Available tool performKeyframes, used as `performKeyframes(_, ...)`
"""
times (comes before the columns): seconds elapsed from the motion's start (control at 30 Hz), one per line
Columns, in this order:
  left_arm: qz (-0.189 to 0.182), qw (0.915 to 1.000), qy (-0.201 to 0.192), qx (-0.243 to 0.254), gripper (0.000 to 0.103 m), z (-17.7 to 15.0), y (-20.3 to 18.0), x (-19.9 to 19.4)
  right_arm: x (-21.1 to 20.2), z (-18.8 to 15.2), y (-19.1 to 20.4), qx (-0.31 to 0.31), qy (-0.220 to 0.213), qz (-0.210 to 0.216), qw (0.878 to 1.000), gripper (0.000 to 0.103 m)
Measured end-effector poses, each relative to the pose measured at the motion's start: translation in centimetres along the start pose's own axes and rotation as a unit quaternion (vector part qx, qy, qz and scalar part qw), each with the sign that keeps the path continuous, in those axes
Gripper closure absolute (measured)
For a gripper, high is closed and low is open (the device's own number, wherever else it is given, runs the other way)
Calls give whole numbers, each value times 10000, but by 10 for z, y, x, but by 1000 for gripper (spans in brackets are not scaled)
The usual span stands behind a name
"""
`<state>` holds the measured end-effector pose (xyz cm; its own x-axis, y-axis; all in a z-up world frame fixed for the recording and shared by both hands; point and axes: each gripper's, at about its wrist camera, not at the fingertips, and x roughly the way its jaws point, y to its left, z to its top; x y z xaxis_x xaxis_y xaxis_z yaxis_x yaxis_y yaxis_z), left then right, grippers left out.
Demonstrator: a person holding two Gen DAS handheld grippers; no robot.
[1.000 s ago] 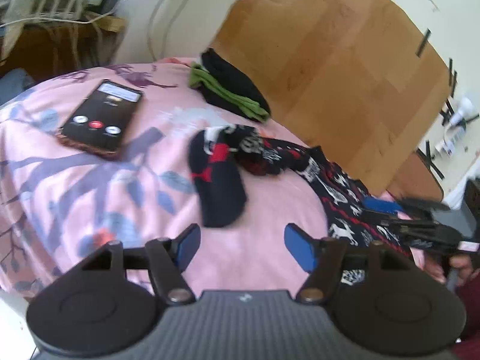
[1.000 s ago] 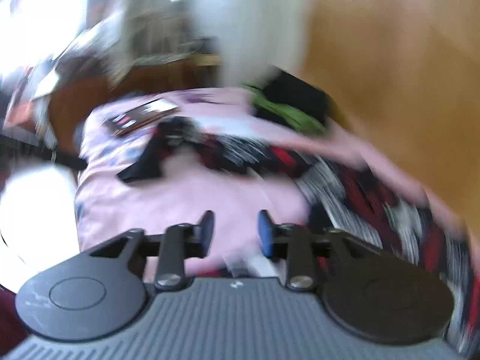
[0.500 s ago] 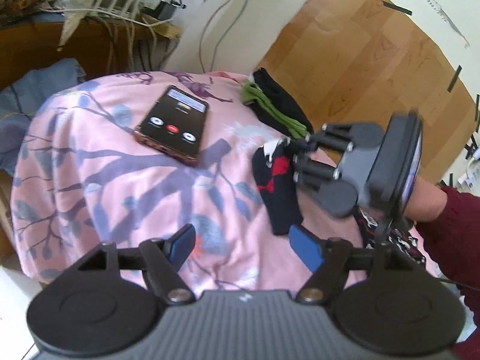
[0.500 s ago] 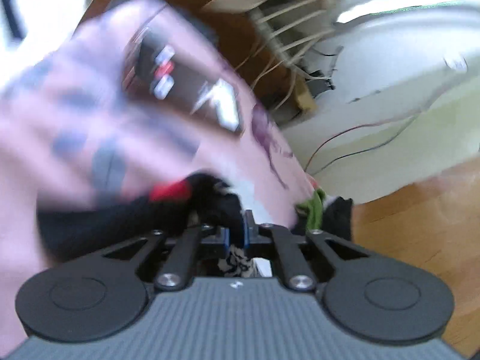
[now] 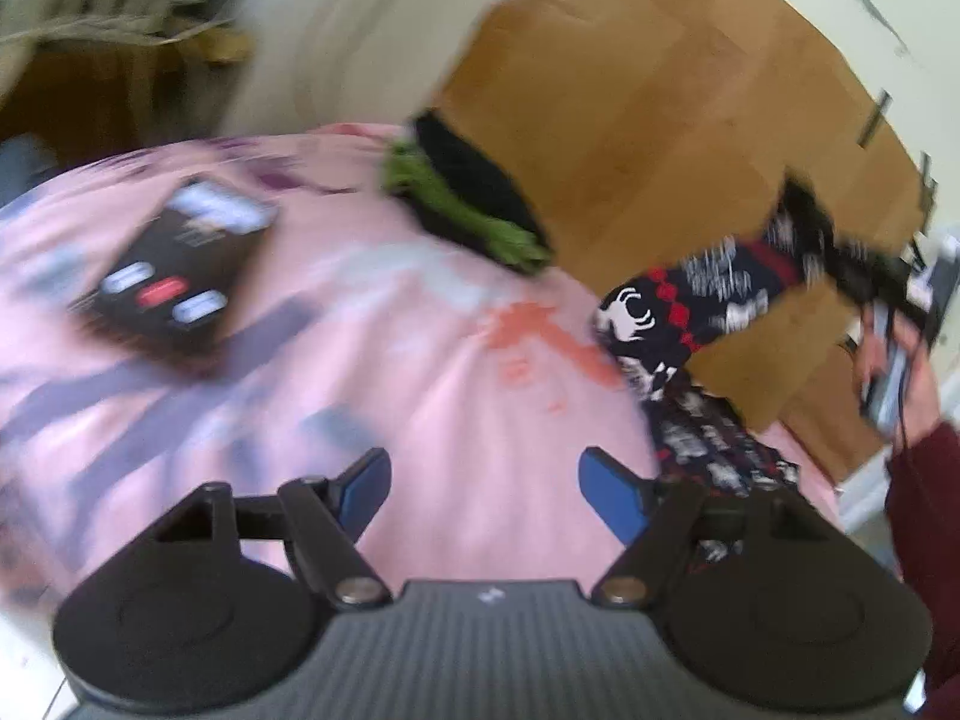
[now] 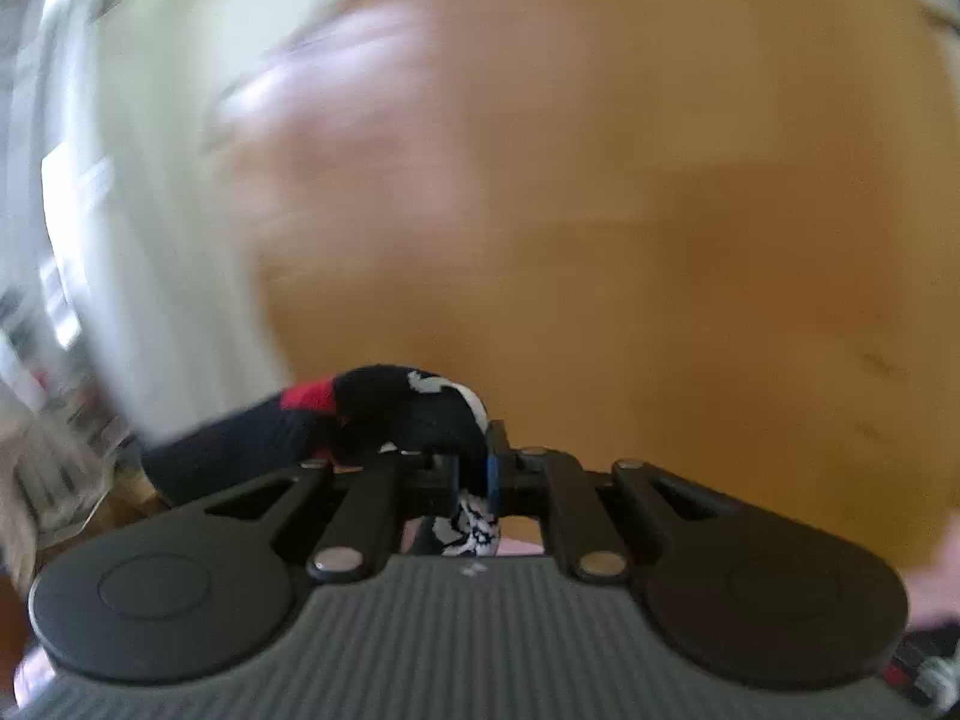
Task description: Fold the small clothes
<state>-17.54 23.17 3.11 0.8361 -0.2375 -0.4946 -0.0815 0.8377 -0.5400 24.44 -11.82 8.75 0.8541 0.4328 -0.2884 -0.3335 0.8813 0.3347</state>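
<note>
A dark patterned sock (image 5: 690, 306) with red and white marks hangs in the air at the right of the left wrist view, lifted off the pink floral bedspread (image 5: 360, 372). My right gripper (image 6: 474, 471) is shut on this sock (image 6: 360, 414), which drapes to the left over its fingers. Another patterned garment (image 5: 714, 444) lies at the bed's right edge. My left gripper (image 5: 483, 480) is open and empty above the bedspread.
A phone (image 5: 174, 276) with a lit screen lies on the bed at the left. A folded black and green garment (image 5: 468, 204) lies at the far edge. A wooden floor (image 5: 660, 138) lies beyond. The right wrist view is blurred.
My right gripper has lifted the sock off the bed and carried it up to the right. The left gripper stayed open and shifted slightly.
</note>
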Motion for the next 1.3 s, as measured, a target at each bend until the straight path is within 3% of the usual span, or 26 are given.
performKeyframes(0.13,-317,9977,94,588,27,35,-54,59,-52,-46,-113,980,323,-659,9925,92)
performKeyframes(0.23,-635,9940,389,796,27,56,-91,122,-73,-94,-168,1650,704,-867,9800,90)
performKeyframes(0.33,-769,9897,802,903,27,70,-130,197,-79,-133,-196,2144,969,-815,9685,89)
performKeyframes(0.43,-711,9870,1113,914,27,72,-159,262,-84,-148,-202,2225,933,-742,9676,85)
performKeyframes(0.5,-706,9853,1217,973,29,69,-177,296,-87,-150,-201,2032,962,-860,9706,69)
performKeyframes(0.53,-653,9846,1209,1081,40,67,-185,308,-91,-149,-199,1840,929,-971,9737,64)
performKeyframes(0.57,-567,9837,1182,1228,65,64,-192,320,-101,-138,-203,1640,882,-1099,9763,54)
performKeyframes(0.6,-467,9834,1182,1292,70,63,-196,330,-106,-134,-202,1413,745,-1332,9781,53)
performKeyframes(0.67,-444,9860,1132,1140,75,63,-194,346,-124,-124,-216,1668,125,-1617,9726,52)
performKeyframes(0.73,-652,9880,1039,934,75,61,-190,356,-145,-127,-243,2640,-340,-1522,9518,50)
performKeyframes(0.87,-509,9846,788,1477,69,46,-197,351,-150,-132,-247,2445,-309,-2243,9428,47)
performKeyframes(1.0,-444,9836,764,1571,61,46,-201,351,-166,-130,-252,2594,-523,-2465,9323,47)
performKeyframes(1.07,-473,9863,776,1376,40,51,-195,349,-168,-127,-243,2132,-450,-2638,9396,47)
performKeyframes(1.17,-704,9911,745,851,33,62,-184,345,-165,-126,-246,2180,-324,-2631,9393,47)
performKeyframes(1.3,-910,9933,649,301,35,70,-168,341,-170,-131,-272,3242,-286,-2302,9171,48)
